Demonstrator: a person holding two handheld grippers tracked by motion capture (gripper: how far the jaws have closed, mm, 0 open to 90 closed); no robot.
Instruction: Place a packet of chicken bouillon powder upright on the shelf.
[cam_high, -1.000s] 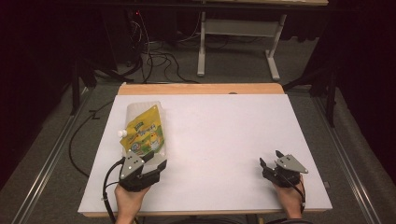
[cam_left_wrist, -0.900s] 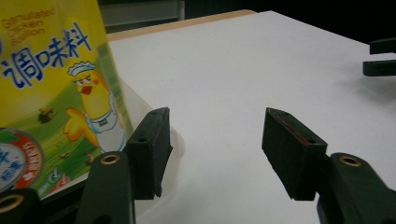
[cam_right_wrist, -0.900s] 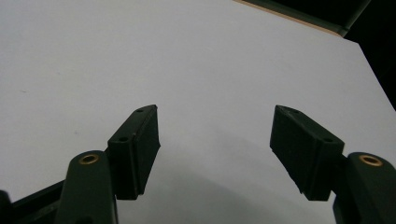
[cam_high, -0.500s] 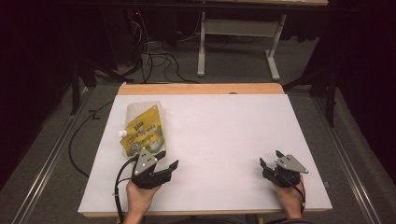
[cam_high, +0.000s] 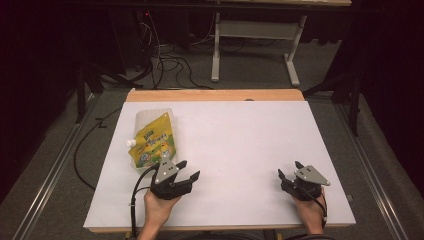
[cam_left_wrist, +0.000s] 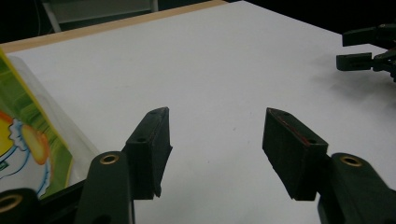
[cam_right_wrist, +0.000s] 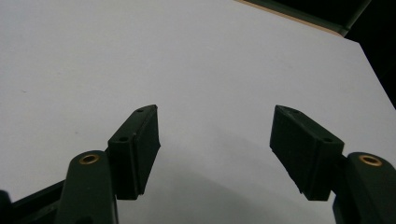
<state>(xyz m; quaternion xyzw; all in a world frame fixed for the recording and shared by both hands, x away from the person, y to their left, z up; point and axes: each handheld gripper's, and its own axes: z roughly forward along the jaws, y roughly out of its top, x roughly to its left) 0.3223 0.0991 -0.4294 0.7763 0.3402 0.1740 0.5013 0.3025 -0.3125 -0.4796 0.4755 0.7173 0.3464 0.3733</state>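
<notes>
A yellow-green spouted pouch (cam_high: 152, 140) with a white cap (cam_high: 131, 143) lies flat on the white tabletop (cam_high: 240, 130) at the near left. My left gripper (cam_high: 189, 169) is just right of the pouch's near end, open and angled toward the table's middle. In the left gripper view the pouch (cam_left_wrist: 23, 144) lies left of the left gripper (cam_left_wrist: 217, 114), apart from the jaws, with only bare table between them. My right gripper (cam_high: 288, 168) rests near the front right edge. It is open over bare table in the right gripper view (cam_right_wrist: 215, 109).
The right gripper (cam_left_wrist: 364, 46) shows far off in the left gripper view. A wooden strip (cam_high: 215, 95) borders the table's far edge. Beyond it are cables (cam_high: 165, 60) on the floor and a grey stand (cam_high: 255, 30).
My left gripper has slid right and turned away from the pouch's near end, now pointing toward the table's middle. The right gripper has stayed put.
</notes>
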